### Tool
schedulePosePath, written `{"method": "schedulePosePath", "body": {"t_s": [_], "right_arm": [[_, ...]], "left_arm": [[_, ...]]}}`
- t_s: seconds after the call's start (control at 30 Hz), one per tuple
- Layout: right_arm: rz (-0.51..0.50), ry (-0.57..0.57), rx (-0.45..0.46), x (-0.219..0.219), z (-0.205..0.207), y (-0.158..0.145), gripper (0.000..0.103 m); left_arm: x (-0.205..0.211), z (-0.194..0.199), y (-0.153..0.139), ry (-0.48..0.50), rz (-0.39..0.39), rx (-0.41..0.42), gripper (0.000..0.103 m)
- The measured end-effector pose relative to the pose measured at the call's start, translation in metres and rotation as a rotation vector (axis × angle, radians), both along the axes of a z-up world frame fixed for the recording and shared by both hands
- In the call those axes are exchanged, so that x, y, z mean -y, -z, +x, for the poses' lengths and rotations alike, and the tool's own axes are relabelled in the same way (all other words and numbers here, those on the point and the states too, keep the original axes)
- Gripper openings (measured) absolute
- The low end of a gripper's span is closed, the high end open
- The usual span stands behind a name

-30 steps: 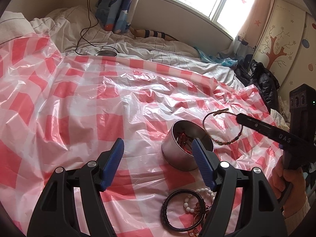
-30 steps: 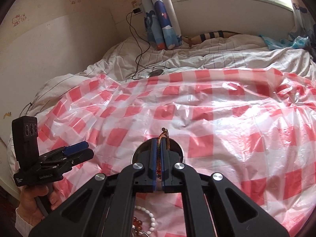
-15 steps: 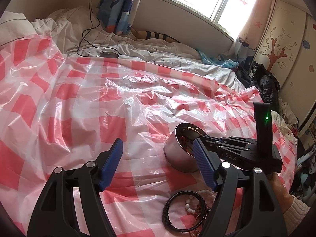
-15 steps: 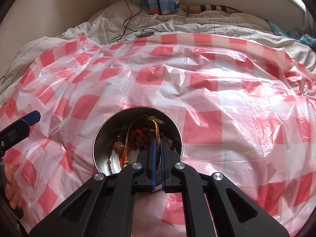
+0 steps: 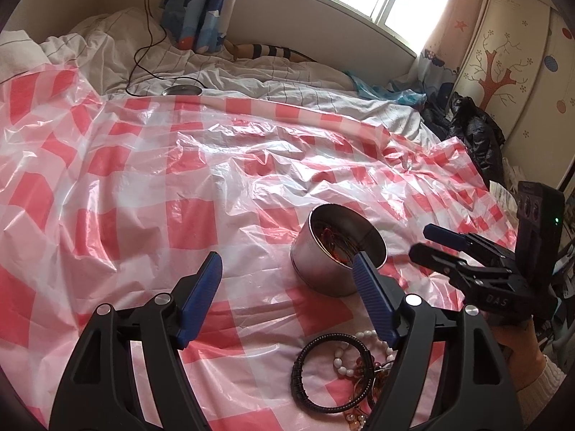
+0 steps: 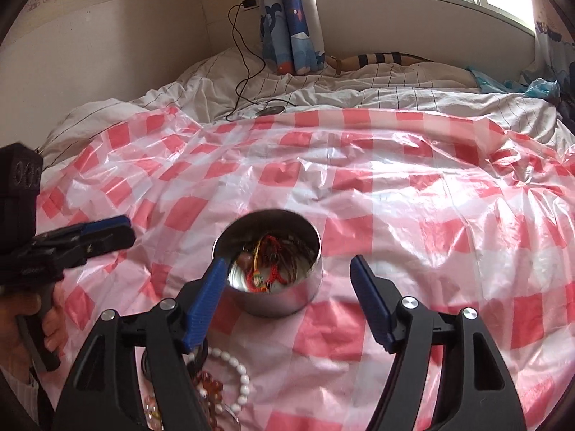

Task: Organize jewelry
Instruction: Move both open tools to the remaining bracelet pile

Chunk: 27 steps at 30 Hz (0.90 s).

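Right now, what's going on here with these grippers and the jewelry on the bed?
A person is sorting jewelry into a round metal tin on the checked plastic sheet. The right gripper hangs open, empty, just above the tin, which already holds red and braided cords. The left gripper is open too. A black bangle and white bead bracelet wait outside.

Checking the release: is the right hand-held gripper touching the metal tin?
Cannot tell. In the right wrist view the right hand-held gripper is open, but one finger overlaps the metal tin's rim; the left wrist view suggests a gap.
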State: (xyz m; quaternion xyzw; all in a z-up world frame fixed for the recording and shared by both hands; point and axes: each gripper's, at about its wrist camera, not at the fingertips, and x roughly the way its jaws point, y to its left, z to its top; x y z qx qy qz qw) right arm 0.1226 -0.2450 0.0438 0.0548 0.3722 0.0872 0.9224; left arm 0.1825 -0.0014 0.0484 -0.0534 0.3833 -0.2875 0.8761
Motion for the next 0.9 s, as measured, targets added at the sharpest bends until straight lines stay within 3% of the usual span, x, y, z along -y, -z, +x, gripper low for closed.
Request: {"method": "schedulePosePath", "body": {"t_s": [0.13,0.27,0.37,0.53,0.73,0.9], "right_arm": [[0.054,-0.048,-0.062,0.007,-0.039,0.017,0.069],[0.099,-0.132,-0.069,-0.009,-0.072,0.024,0.068],[0.073,-0.191,-0.07,-0.03,-0.088,0.03,0.067],[0.044,-0.248,-0.106,-0.052,-0.091,0.043,0.049],[0.063,-0.222,-0.136,-0.049,-0.085,0.052,0.03],[0.067,-0.207,-0.164,-0.047,-0.08,0.06,0.024]], "left_arm": [[0.015,-0.007,0.008,0.042,0.077,0.002,0.071],[0.026,-0.017,0.015,0.072,0.163,0.008,0.071],[0.031,-0.027,0.014,0.126,0.196,0.02,0.071],[0.025,-0.045,0.018,0.142,0.207,0.016,0.072],[0.019,-0.054,0.027,0.149,0.232,-0.003,0.072],[0.03,-0.052,0.041,0.158,0.322,-0.003,0.072]]}}
